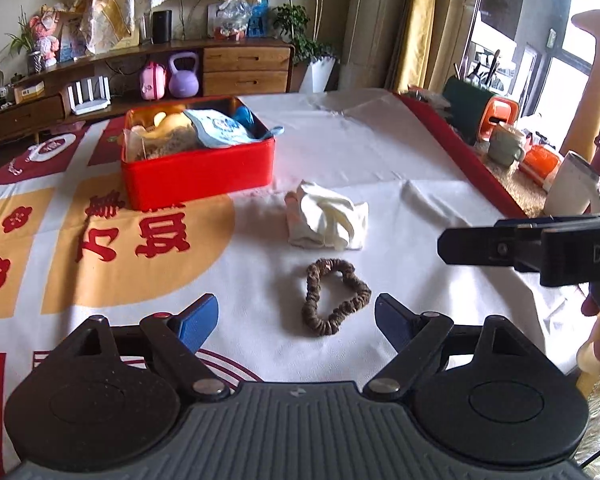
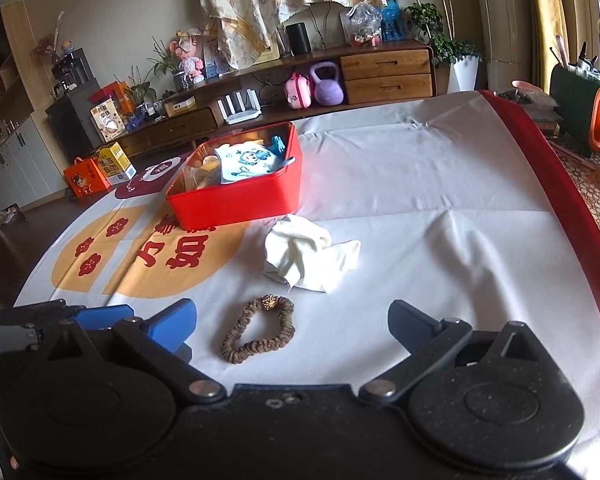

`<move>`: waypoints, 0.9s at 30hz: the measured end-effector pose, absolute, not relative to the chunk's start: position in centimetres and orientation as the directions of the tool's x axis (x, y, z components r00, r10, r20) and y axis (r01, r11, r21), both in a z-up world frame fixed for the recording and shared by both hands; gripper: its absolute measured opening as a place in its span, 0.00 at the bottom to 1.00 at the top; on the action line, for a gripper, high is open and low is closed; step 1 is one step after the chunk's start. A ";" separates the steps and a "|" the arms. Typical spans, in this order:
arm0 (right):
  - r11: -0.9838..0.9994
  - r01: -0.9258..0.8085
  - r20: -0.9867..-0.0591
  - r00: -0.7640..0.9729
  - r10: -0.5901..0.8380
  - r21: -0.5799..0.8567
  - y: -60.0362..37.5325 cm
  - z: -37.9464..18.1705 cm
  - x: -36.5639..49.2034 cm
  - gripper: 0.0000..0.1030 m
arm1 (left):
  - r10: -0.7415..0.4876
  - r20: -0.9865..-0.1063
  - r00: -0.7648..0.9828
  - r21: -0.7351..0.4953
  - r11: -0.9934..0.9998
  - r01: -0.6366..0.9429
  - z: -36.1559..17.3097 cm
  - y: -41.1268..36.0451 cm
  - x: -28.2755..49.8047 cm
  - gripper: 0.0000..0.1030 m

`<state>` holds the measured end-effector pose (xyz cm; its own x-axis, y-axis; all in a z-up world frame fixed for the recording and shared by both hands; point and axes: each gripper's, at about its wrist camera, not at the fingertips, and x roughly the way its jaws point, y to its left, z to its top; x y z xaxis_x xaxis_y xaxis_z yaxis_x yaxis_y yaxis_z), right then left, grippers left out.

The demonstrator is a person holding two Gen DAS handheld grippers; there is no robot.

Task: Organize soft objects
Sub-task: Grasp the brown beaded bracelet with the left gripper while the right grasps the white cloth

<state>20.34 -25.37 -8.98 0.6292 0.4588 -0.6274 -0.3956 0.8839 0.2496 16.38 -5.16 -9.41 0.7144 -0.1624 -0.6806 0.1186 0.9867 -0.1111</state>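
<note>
A brown scrunchie [image 1: 312, 300] [image 2: 260, 346] lies flat on the white tablecloth. Just beyond it sits a crumpled white cloth [image 1: 328, 220] [image 2: 304, 256]. Farther back stands a red box [image 1: 196, 176] [image 2: 236, 204] holding a blue-printed cloth and yellowish soft items. My left gripper [image 1: 296, 318] is open, with the scrunchie just ahead of its blue fingertips and a little to the right. My right gripper [image 2: 292, 316] is open wide, the scrunchie lying ahead between its fingers, untouched. Each gripper shows at the edge of the other's view: the right [image 1: 500, 248], the left [image 2: 100, 316].
The tablecloth [image 1: 380, 152] carries orange patches with red characters on the left. Its red border [image 2: 560, 184] marks the table's right edge. Beyond that edge are a mug [image 1: 506, 144] and orange containers. A wooden sideboard [image 2: 384, 76] stands at the back.
</note>
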 end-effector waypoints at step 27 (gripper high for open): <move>0.849 -0.501 -0.732 0.513 0.449 0.169 -21.1 -12.1 30.8 0.99 | -0.223 -0.736 0.639 -0.155 0.975 0.162 -13.8 -8.7 22.5 1.00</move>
<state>30.82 -21.07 -12.11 0.5126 0.4486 -0.7321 -0.5014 0.8485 0.1689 22.50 -8.71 -13.80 0.6387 -0.2230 -0.7364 0.1616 0.9746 -0.1550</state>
